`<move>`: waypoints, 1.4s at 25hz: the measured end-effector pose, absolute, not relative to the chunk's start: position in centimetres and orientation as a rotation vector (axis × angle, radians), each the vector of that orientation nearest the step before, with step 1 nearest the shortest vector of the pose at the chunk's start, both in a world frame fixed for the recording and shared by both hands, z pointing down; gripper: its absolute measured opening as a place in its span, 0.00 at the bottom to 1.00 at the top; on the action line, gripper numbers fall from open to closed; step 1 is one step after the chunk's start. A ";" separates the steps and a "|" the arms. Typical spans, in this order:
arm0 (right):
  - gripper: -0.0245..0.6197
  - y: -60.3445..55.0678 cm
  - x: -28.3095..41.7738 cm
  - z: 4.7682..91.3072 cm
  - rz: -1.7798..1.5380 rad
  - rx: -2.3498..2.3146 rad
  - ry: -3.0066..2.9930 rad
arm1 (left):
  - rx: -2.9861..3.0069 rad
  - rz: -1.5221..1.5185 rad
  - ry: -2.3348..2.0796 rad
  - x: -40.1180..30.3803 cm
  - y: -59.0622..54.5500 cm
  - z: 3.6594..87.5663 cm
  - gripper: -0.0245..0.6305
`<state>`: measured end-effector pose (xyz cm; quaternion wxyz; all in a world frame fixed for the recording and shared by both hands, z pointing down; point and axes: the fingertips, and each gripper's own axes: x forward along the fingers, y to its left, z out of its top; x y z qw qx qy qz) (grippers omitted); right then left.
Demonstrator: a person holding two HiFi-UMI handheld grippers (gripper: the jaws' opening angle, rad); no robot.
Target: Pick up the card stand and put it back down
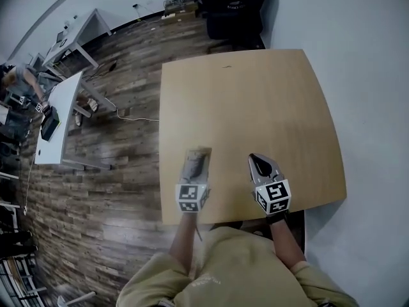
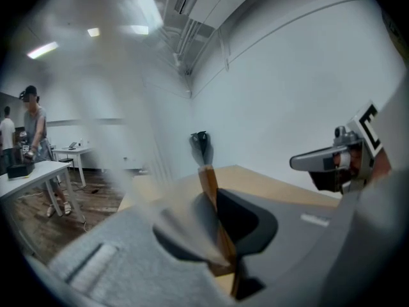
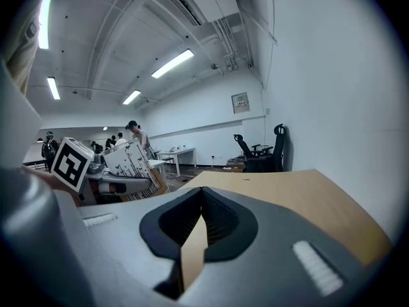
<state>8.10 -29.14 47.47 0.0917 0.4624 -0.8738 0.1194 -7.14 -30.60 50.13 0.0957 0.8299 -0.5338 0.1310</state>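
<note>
Pale wooden surface filled the middle of the head view, and both tools hung over its near edge, just ahead of the person's sleeves. Closest in, the left gripper was clamped on the card stand. The step in hand looked like the carry between lifting and setting down. Doing it well would mean a firm pinch, the stand held level so the card could not slide out, and a straight descent until the base sat flat on the wood before any loosening. The right gripper would do best to keep clear.

In the left gripper view the jaws pinched a thin wooden edge of the stand, which ran up and out past the jaw tips. The left half of that picture was smeared by blur. The right gripper view showed the stand side-on just beyond the left gripper's marker cube, with a white card printed with dark lines sitting in it. It seemed clear of the surface, though no view showed its base plainly.

The right gripper hung beside it, apart from the stand, jaws together on nothing, with only a sliver of wood showing through the gap.

Farther out the surface lay bare. Beyond it were plank floor, white desks to the left with people at them, and dark office chairs past the far edge.
</note>
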 end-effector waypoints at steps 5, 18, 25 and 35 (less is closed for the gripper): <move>0.04 -33.8 5.5 50.3 0.440 1.348 -2.565 | 2.474 0.449 -1.524 -10.6 -37.0 52.6 0.10; 0.04 -44.1 2.7 59.3 0.608 1.370 -2.456 | 2.694 0.680 -1.080 -13.1 -52.7 60.9 0.10; 0.04 -45.7 3.3 62.9 0.632 1.346 -2.414 | 2.827 0.774 -0.745 -10.7 -57.2 65.8 0.10; 0.04 -46.5 4.0 65.9 0.648 1.329 -2.385 | 2.879 0.822 -0.446 -7.2 -60.3 70.9 0.10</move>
